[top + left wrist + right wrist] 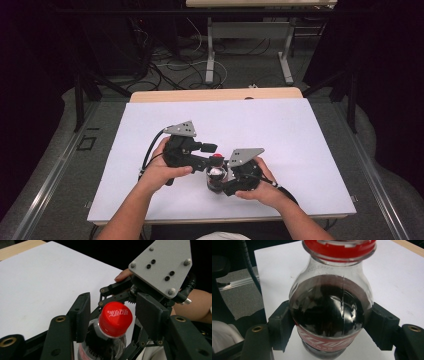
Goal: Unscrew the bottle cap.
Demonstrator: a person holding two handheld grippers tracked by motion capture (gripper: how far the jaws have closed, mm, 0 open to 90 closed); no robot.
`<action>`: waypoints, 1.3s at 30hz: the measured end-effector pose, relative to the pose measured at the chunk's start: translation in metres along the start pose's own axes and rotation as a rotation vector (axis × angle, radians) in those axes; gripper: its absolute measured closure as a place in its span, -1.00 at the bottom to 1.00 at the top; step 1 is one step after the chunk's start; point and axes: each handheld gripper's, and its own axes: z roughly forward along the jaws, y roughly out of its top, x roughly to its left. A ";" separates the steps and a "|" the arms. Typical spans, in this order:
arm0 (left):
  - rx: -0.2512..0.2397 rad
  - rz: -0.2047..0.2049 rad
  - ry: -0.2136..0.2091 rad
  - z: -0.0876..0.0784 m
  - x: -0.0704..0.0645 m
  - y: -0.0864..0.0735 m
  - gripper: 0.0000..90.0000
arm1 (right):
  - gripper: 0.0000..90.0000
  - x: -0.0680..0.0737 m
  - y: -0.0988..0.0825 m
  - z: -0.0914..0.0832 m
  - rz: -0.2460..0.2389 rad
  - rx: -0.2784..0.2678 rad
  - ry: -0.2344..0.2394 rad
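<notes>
A small cola bottle (216,177) with dark drink and a red cap (115,318) stands upright on the white board near the front edge. My right gripper (328,326) is shut on the bottle's body, one pad on each side just above the red label (325,341). My left gripper (112,316) reaches in from the left at cap height. Its two jaws stand either side of the cap with a narrow gap on each side. In the high view the left gripper (214,153) and right gripper (221,186) meet at the bottle.
The white board (300,140) covers the tabletop, with a wooden strip (215,94) along its far edge. The right gripper's grey plate (160,265) and a hand sit close behind the cap. Desk legs and cables (210,60) lie on the floor beyond.
</notes>
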 end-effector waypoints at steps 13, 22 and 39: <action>0.046 0.030 -0.048 0.011 -0.001 0.000 0.32 | -0.34 0.003 0.001 0.001 -0.006 -0.002 0.051; 0.037 0.047 -0.013 0.011 -0.003 -0.002 0.34 | -0.34 0.003 0.000 0.002 0.003 -0.016 0.037; -0.055 -0.072 0.395 0.029 -0.038 -0.001 0.36 | -0.33 0.004 0.002 0.003 0.065 0.001 -0.129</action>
